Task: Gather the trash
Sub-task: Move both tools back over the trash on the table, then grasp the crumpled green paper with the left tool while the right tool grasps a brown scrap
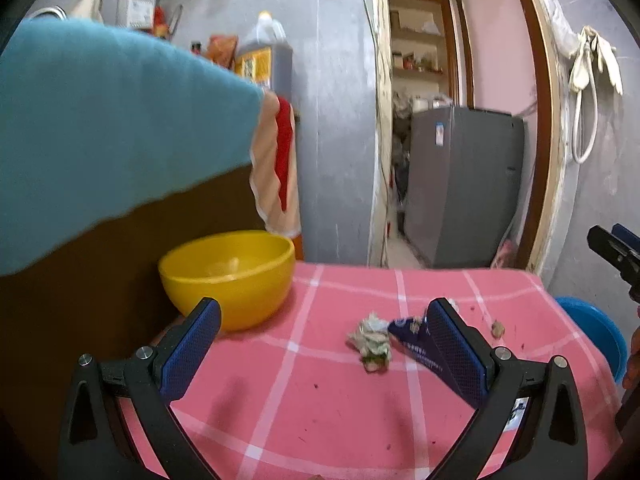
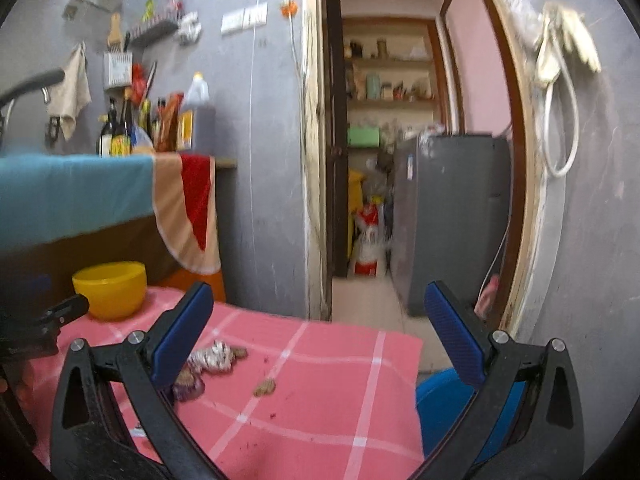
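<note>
Spread left hand-held gripper, crumpled trash between fingers

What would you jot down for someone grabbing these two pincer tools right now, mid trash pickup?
Left gripper: open, empty, above the pink checked cloth.
Right gripper: open, empty, over the cloth's right part.
Trash on the cloth: crumpled paper wad, dark blue wrapper beside it, small brown scrap further right, plus crumbs.
Yellow bowl sits at the cloth's left back corner; a blue tub stands off the right edge.
Done: nothing gripped; whether earlier pieces were binned cannot be told.
Left: pick up wad, wrapper and scrap.
</note>
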A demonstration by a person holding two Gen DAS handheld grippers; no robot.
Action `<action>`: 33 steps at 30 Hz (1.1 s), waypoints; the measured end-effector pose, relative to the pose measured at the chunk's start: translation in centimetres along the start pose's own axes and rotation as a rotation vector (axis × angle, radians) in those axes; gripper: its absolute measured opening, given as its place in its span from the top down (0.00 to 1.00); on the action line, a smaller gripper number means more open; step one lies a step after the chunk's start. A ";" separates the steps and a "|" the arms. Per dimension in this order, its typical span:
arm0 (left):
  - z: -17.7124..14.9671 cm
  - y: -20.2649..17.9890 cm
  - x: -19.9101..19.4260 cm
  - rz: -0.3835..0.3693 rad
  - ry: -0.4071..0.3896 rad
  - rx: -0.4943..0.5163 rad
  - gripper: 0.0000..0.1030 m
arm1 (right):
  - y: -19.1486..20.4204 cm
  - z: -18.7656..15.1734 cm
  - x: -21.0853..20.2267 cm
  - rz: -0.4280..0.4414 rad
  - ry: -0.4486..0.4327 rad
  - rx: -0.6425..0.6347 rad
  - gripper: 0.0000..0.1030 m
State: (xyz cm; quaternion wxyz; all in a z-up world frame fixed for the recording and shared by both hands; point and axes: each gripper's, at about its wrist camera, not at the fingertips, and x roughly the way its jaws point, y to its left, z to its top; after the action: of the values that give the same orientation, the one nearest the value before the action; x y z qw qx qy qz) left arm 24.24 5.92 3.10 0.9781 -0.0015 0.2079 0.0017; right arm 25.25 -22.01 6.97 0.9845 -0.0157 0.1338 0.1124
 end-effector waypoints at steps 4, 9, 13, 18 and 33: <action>-0.2 -0.1 2.5 -0.028 0.136 -0.005 0.02 | 0.2 -0.8 1.6 0.002 0.078 -0.016 0.00; -0.5 -0.9 4.8 -0.039 0.253 0.029 0.03 | 0.7 -1.2 3.4 0.021 0.178 -0.043 0.00; -0.9 -1.7 6.4 -0.061 0.330 0.055 0.24 | 1.1 -1.6 4.9 0.041 0.271 -0.060 0.08; -1.2 -2.1 7.8 -0.099 0.386 0.059 0.44 | 1.7 -3.4 7.4 0.117 0.472 -0.082 0.18; -0.8 -1.6 9.0 -0.195 0.429 -0.021 0.81 | 2.7 -5.6 10.8 0.226 0.700 -0.119 0.49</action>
State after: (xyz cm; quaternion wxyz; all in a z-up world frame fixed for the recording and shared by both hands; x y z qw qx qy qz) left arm 32.17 4.37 -1.28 0.9071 -0.0322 0.4098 -0.0909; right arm 33.37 -17.41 -1.35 0.8578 -0.0955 0.4565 0.2159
